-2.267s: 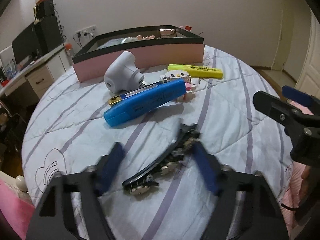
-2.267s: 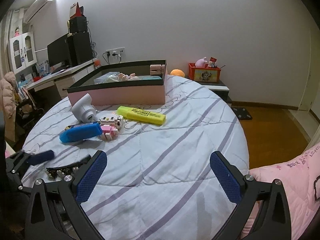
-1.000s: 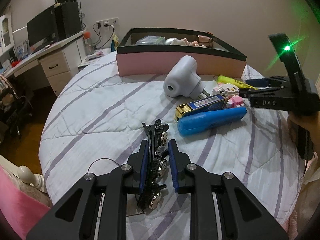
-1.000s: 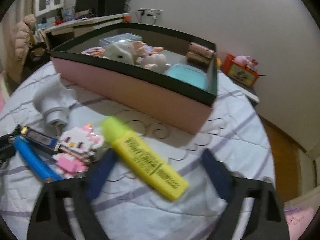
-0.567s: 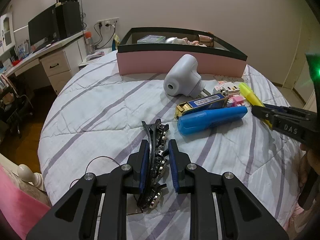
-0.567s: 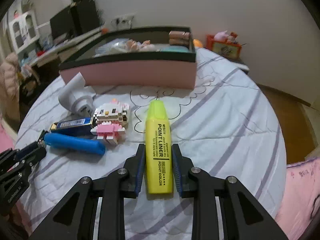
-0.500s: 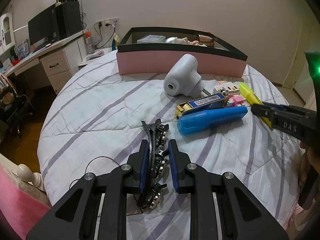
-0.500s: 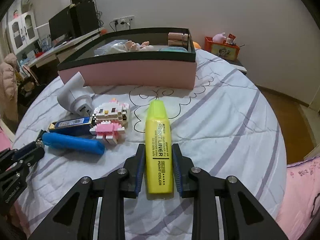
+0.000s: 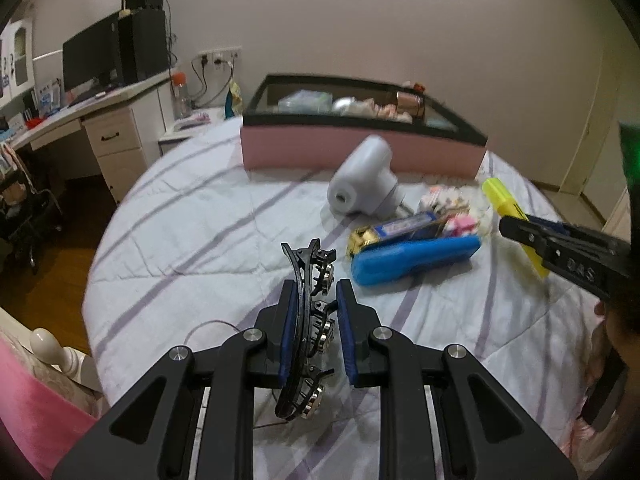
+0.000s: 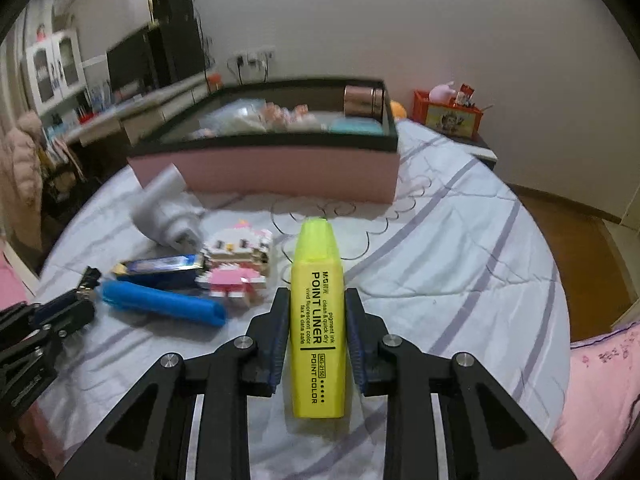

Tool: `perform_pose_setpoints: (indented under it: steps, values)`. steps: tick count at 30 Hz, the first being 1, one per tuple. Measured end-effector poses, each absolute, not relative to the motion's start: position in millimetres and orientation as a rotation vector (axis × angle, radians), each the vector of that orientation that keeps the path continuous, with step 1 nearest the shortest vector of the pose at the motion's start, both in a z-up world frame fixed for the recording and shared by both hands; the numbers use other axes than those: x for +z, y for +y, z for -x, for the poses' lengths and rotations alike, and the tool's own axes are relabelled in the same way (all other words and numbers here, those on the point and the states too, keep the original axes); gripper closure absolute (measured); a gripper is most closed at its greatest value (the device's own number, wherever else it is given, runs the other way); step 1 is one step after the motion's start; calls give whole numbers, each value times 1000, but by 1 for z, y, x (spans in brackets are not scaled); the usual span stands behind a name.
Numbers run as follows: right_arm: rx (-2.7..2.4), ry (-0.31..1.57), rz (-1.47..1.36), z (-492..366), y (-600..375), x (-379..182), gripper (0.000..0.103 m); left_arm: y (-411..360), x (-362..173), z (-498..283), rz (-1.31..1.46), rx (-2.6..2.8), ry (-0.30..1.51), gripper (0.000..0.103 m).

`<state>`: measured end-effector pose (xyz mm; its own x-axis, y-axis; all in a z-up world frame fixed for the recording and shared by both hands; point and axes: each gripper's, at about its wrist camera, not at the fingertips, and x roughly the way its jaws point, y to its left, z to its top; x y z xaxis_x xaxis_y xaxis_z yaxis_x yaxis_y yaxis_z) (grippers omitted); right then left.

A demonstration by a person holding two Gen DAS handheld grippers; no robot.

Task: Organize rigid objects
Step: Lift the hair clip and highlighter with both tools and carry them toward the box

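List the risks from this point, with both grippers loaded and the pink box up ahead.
1. The left gripper pinches only the thin curved hair clip; it may twist or slip out.
2. The yellow highlighter sticks far past the right gripper and could catch the pink box rim.
3. The two grippers are close and could collide.

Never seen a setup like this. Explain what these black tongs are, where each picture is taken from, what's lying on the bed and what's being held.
No robot: a person holds one pair of tongs in each hand, and a camera on each looks along its fingers.

Left view: the left tongs are shut on a black hair clip.

Right view: the right tongs are shut on a yellow highlighter.

On the striped bedspread lie a white gadget, a blue case, a block-built cat figure and a pink storage box, already holding several items.
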<state>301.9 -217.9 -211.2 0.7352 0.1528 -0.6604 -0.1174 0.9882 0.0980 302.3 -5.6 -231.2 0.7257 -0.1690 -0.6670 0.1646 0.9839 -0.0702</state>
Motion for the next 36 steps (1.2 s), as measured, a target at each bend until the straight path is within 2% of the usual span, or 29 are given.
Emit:
perform_pose_setpoints:
  steps: [16, 36]
  values:
    - [242, 322, -25, -224, -170, -113, 76, -25, -125, -264, -15, -209, 409, 83]
    - [201, 230, -23, -231, -171, -79, 76, -50, -72, -271, -92, -163, 236, 83]
